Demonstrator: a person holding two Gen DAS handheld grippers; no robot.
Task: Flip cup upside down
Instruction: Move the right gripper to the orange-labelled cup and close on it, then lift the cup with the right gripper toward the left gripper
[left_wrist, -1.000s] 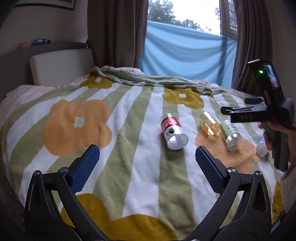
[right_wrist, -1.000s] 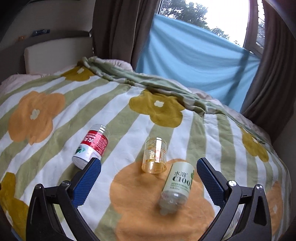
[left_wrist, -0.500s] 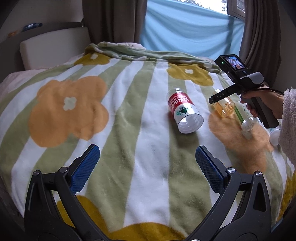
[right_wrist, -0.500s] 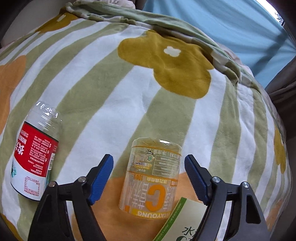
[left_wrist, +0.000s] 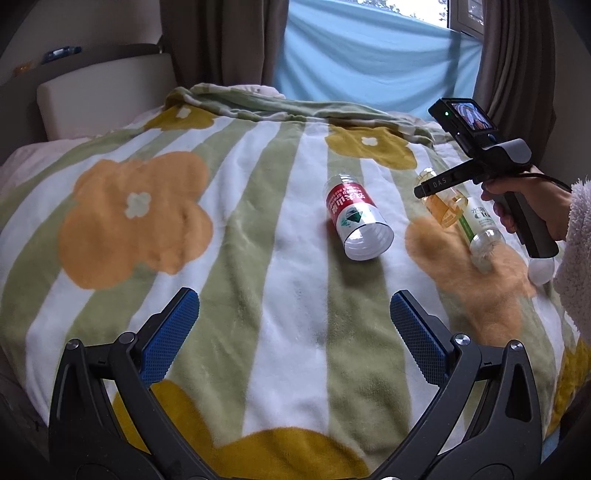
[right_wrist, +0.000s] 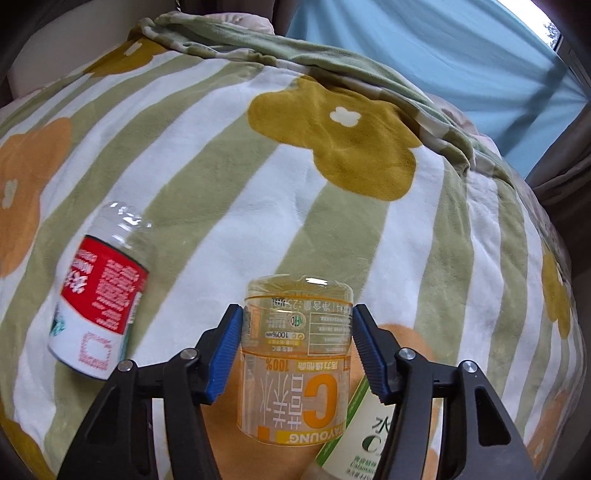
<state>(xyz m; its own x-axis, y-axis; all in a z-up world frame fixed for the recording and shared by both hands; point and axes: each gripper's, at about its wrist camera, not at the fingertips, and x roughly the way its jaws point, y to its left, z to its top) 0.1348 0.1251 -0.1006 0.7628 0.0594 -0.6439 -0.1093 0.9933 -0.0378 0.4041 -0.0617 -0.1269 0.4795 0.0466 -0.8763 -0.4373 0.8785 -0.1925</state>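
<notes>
A clear orange-labelled cup (right_wrist: 295, 354) lies on its side on the flowered blanket (right_wrist: 229, 192). My right gripper (right_wrist: 297, 347) has its blue pads against both sides of the cup, shut on it. In the left wrist view the same cup (left_wrist: 443, 206) lies under the right gripper (left_wrist: 424, 190), held by a hand at the right. My left gripper (left_wrist: 291, 332) is open and empty over the near part of the blanket (left_wrist: 258, 258).
A red-labelled cut bottle (left_wrist: 354, 225) lies on its side mid-bed, also in the right wrist view (right_wrist: 96, 302). A green-labelled bottle (left_wrist: 480, 232) lies beside the cup. A white ball (left_wrist: 541, 271) sits at the right edge. Pillow (left_wrist: 107, 96) and curtains stand behind.
My right gripper moved down and forward to the orange cup and closed its pads onto it. My left gripper has hardly moved and stays open.
</notes>
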